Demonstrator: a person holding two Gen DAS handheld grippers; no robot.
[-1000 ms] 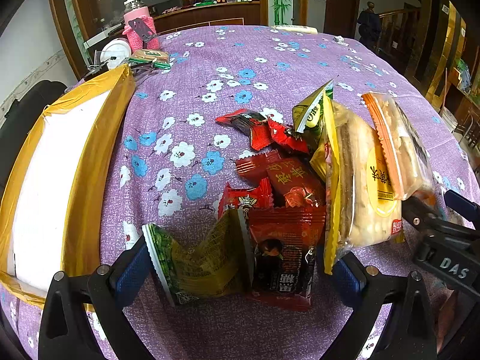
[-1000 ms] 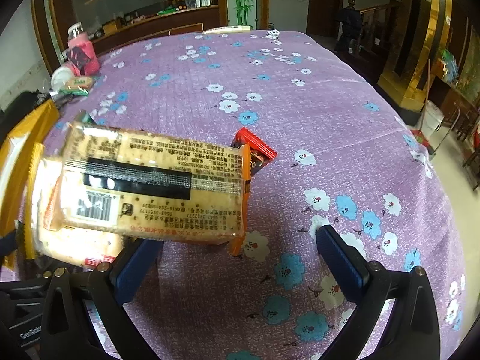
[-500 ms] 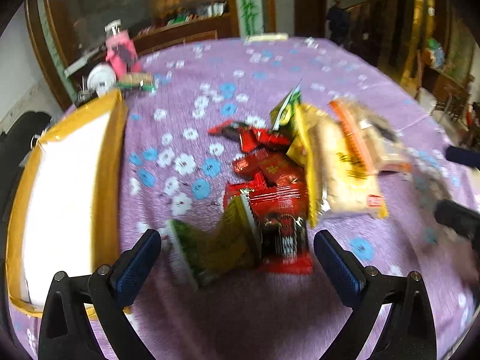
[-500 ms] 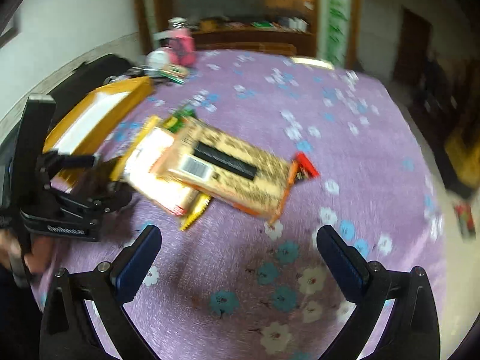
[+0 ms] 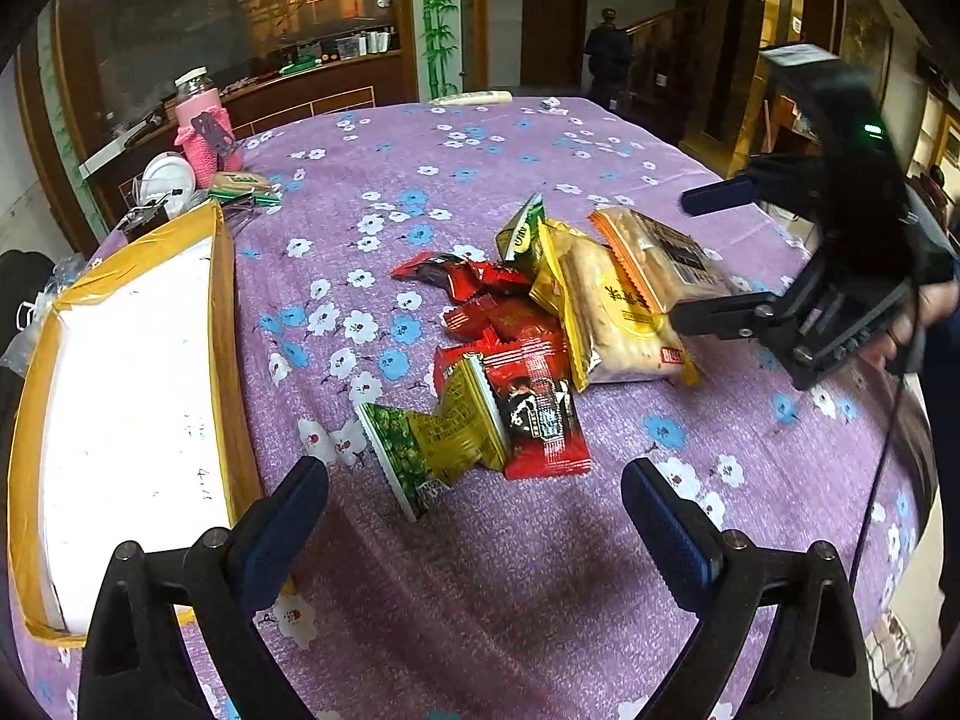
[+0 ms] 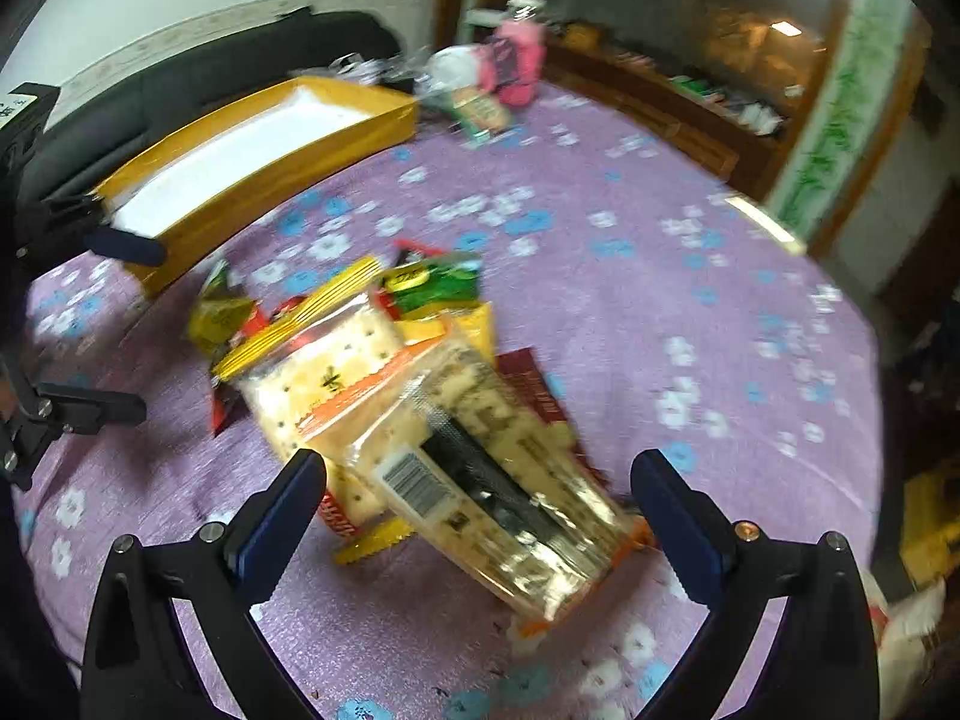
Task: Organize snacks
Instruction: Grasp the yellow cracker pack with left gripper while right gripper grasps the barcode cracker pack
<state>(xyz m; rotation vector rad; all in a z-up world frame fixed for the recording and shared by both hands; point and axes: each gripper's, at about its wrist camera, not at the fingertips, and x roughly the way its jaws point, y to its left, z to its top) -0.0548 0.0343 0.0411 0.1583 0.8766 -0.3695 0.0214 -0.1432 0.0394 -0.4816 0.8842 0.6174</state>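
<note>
Snack pile (image 5: 528,324) is seen mid-table on the purple floral cloth (image 5: 540,570), right of the yellow tray (image 5: 225,324). Left gripper (image 5: 474,495) and right gripper (image 6: 477,495) are held spread, empty, the cracker packet (image 6: 480,468) lying between the right one's fingers.

Glossy plastic snack packets (image 5: 528,360) lie on a matt woven tablecloth (image 5: 480,156)

Indoor light, even and moderate; dim background room. Left wrist view sharp, right wrist view motion-blurred. Fisheye bending and dark vignette at edges. Soft shadows under snack pile (image 5: 528,336).
</note>
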